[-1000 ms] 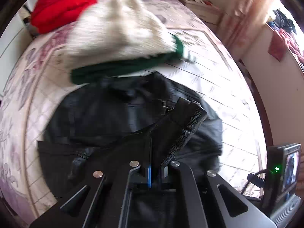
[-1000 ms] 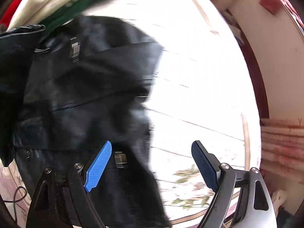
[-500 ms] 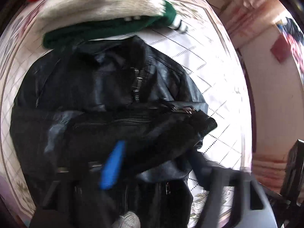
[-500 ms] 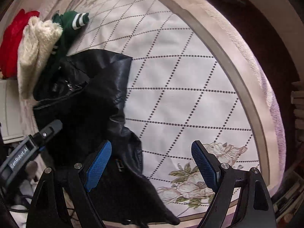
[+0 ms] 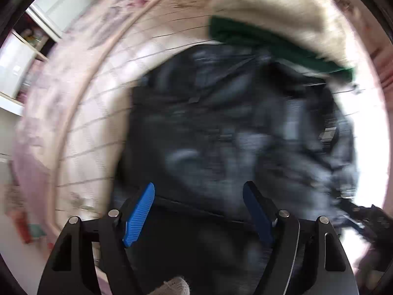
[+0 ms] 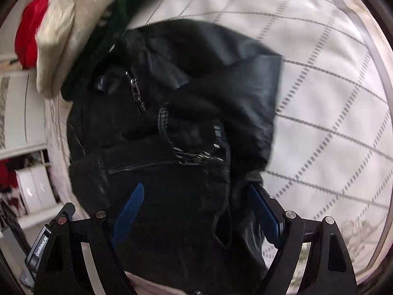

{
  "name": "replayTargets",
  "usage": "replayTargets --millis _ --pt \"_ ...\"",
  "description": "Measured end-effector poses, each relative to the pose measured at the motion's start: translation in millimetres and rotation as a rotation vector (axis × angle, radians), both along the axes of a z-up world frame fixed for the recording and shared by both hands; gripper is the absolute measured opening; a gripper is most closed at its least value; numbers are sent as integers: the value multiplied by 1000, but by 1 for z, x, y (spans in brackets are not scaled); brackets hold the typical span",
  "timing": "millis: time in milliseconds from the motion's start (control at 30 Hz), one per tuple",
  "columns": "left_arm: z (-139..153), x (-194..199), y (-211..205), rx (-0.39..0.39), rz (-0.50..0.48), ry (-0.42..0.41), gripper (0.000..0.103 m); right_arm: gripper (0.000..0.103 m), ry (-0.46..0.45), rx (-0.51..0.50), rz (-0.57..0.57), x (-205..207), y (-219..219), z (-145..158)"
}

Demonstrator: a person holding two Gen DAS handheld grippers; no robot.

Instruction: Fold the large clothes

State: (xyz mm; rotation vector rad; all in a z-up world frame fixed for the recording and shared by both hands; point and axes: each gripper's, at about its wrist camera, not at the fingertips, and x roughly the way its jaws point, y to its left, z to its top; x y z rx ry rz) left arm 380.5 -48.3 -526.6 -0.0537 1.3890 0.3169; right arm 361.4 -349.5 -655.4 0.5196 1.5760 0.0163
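Black jacket [image 6: 176, 127] lies crumpled on my quilted bedspread [image 6: 319, 86], zip and pocket zipper facing up. My left gripper [image 5: 199, 211] points down over jacket, 2 blue pads apart, nothing clamped; view blurred. My right gripper [image 6: 196, 216] over jacket's near edge, jaws closing, black fabric between pads, contact on either pad unclear. Beyond collar: stack of green garment [image 5: 270, 46], cream fleece [image 6: 73, 32], red garment [image 6: 29, 32].

Daylit, motion-blurred, fisheye-warped edges
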Motion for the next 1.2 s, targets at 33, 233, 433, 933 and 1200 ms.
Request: replayTargets --millis 33,233,433,933,1200 --pt "-4 -2 6 28 3 7 73 54 -2 -111 45 1 10 3" --pt "-3 -17 37 37 53 23 73 2 -145 -244 17 -23 11 49" --pt "12 -15 54 -2 111 -6 73 1 -223 -202 -90 -43 -2 88" --pt "-76 25 101 15 116 85 84 61 -63 -31 -235 -27 -29 33" --pt "-30 16 90 63 24 3 84 21 -100 -260 -128 -27 20 45"
